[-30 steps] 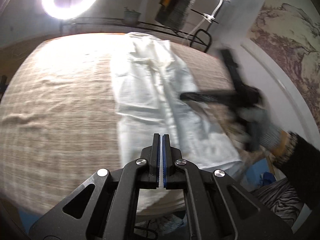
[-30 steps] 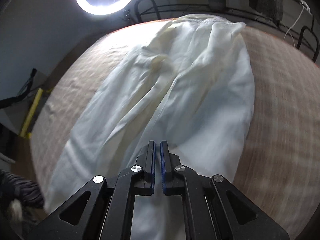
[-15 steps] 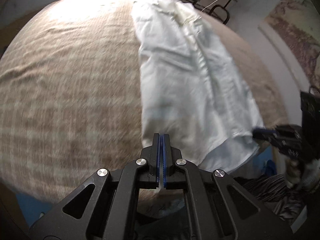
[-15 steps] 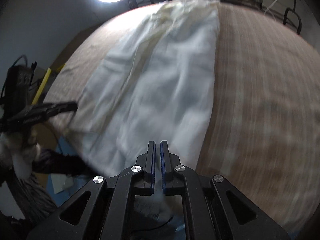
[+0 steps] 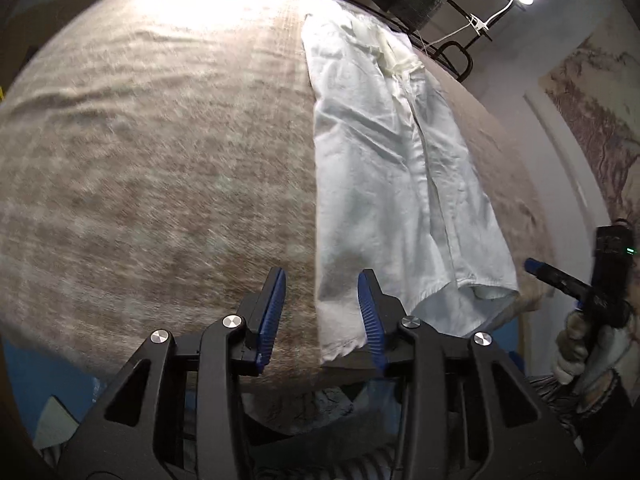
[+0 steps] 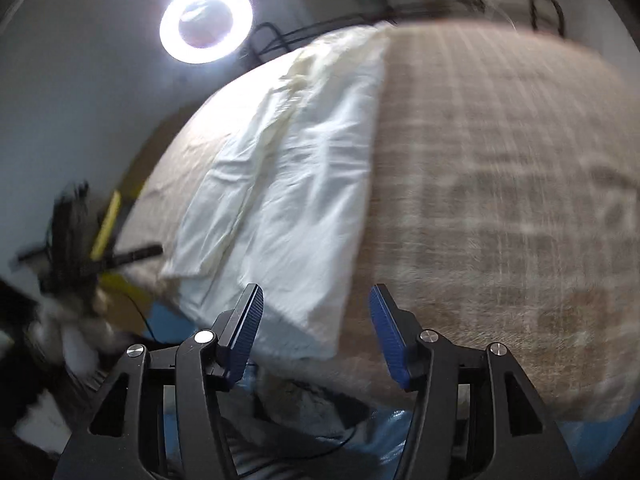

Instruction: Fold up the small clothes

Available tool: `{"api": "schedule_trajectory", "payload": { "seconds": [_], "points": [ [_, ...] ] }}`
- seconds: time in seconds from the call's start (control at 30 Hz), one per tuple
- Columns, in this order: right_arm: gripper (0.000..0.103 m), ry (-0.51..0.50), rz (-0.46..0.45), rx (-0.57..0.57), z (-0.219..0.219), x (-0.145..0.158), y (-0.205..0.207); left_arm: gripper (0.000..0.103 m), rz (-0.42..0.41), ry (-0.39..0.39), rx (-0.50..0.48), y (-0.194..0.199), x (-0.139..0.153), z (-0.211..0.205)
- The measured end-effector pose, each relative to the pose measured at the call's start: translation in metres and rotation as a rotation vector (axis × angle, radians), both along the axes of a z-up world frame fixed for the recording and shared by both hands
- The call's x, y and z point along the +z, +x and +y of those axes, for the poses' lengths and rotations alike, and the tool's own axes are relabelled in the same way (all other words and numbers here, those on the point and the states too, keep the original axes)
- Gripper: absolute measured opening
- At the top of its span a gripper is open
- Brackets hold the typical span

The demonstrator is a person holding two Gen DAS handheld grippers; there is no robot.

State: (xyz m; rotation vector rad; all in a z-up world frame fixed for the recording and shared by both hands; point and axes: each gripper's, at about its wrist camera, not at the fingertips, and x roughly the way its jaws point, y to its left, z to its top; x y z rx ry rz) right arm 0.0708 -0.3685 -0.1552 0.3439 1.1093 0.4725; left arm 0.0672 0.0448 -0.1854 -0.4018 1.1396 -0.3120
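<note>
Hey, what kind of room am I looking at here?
Probably a home room set up for filming: white trousers lie on a beige checked cloth, lit by a ring light, with a landscape wall hanging.

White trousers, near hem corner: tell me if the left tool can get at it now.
Probably yes. The left tool, jaws just opened, already frames the near hem corner of the white trousers on the brown blanket, with nothing covering it.

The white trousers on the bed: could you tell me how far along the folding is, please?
Done: the white trousers lie lengthwise on the checked bedspread, legs laid together. In hand: nothing; the left tool and right tool have just been opening near the hem corners, gripping no cloth. Left: the crosswise folds.
</note>
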Motion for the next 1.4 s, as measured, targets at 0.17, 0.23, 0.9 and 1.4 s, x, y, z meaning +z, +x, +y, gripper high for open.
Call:
{"api": "schedule_trajectory", "payload": {
  "seconds": [0.17,0.23,0.9,1.4],
  "points": [
    [0.053,0.104,0.102,-0.004,-0.009,-0.034,0.013,0.037,0.061,-0.108,0.013,-0.002,-0.013,-0.001],
    [0.053,0.147,0.101,0.011,-0.008,-0.041,0.014,0.028,0.092,-0.173,0.0,-0.002,-0.017,-0.004],
    [0.005,0.378,0.059,0.078,0.017,-0.015,0.02,0.005,-0.001,-0.277,-0.044,0.021,0.037,-0.017],
    [0.004,0.325,-0.005,-0.113,0.004,0.015,0.114,0.005,-0.048,-0.279,0.041,0.112,0.057,-0.011]
  ]
}}
